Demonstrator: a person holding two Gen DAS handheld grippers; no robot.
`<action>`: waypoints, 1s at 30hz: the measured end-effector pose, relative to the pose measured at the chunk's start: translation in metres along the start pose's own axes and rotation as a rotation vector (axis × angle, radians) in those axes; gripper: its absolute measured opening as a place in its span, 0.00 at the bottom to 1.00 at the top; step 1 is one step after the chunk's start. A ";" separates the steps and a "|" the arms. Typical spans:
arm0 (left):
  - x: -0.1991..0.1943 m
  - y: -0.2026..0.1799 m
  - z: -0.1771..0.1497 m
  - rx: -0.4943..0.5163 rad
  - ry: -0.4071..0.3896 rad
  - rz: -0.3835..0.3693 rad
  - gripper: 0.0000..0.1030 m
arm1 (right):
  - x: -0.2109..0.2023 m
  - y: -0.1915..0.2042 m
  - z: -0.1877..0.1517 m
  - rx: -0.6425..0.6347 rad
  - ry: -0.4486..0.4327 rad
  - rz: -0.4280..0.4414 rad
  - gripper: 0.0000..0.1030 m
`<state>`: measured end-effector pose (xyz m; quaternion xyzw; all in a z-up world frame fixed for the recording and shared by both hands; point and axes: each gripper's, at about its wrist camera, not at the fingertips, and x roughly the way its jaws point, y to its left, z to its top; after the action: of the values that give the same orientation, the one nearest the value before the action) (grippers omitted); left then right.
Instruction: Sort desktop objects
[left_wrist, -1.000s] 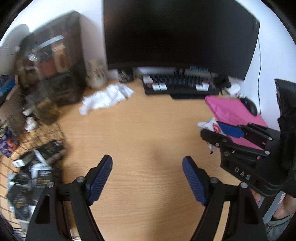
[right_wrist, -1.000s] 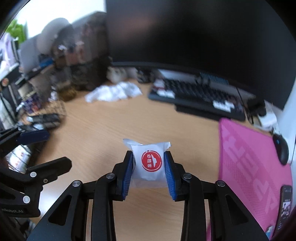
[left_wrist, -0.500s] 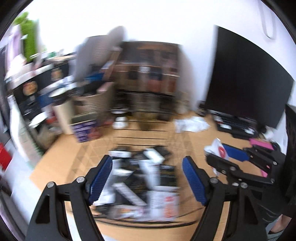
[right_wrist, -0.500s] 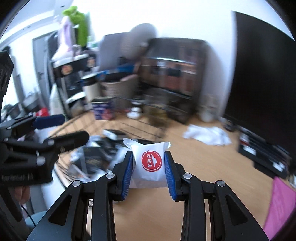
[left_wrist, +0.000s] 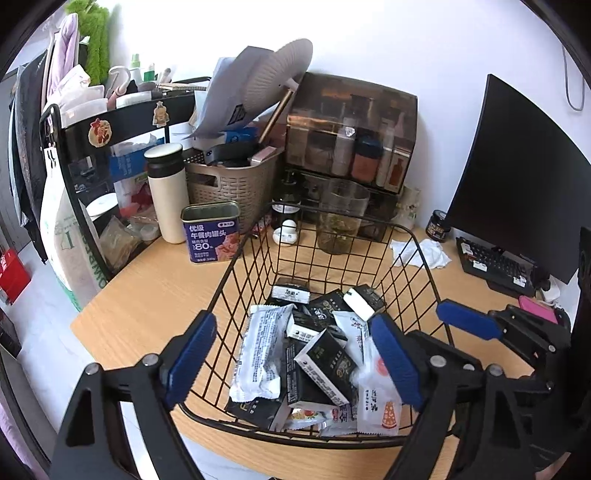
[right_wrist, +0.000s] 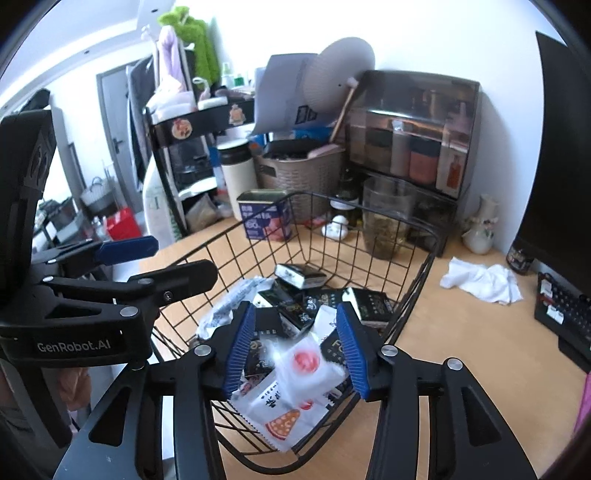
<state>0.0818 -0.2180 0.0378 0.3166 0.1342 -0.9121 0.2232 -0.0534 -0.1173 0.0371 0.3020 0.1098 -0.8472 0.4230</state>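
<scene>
Left wrist view: a second ago this camera looked across bare desk toward the monitor and keyboard; now it looks down into a black wire basket (left_wrist: 334, 236) at the desk's corner, heaped with snack packets and small black boxes. The left gripper (left_wrist: 295, 360) hangs above the basket's near rim, its jaws wide apart with nothing between them; they have just been opening further. At the right edge the right gripper (left_wrist: 467, 325) reaches in over the basket's right side, where earlier it stood over the pink mat. Behind the basket stand a blue luncheon-meat tin (left_wrist: 214, 232), a white thermos (left_wrist: 167, 192), a woven tub (left_wrist: 236, 184) and a smoked storage cabinet (left_wrist: 351, 136). A crumpled white cloth (left_wrist: 421, 253) lies on the desk between basket and keyboard (left_wrist: 496, 264).

Right wrist view: a second ago the blue pads pinched the white packet with the red round logo (right_wrist: 306, 363) over open desk. Now the right gripper (right_wrist: 295, 350) is over the basket (right_wrist: 413, 236) and its jaws have just been opening; the packet, blurred and tilted, lies between the pads but free of them, just above the other packets in the basket's near corner. Whether it rests on them I cannot tell. The left gripper (right_wrist: 147, 258) shows at the left, above the basket's left rim.
</scene>
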 end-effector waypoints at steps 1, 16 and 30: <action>0.000 -0.001 0.000 0.002 -0.001 0.001 0.85 | -0.001 -0.002 0.000 0.005 0.001 0.000 0.45; -0.002 -0.132 -0.044 0.217 0.063 -0.272 0.89 | -0.095 -0.080 -0.082 0.188 0.030 -0.330 0.65; -0.028 -0.198 -0.084 0.318 0.093 -0.360 0.89 | -0.194 -0.118 -0.164 0.389 0.008 -0.615 0.66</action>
<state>0.0474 -0.0059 0.0115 0.3602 0.0534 -0.9313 -0.0021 0.0121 0.1542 0.0155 0.3332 0.0340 -0.9386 0.0825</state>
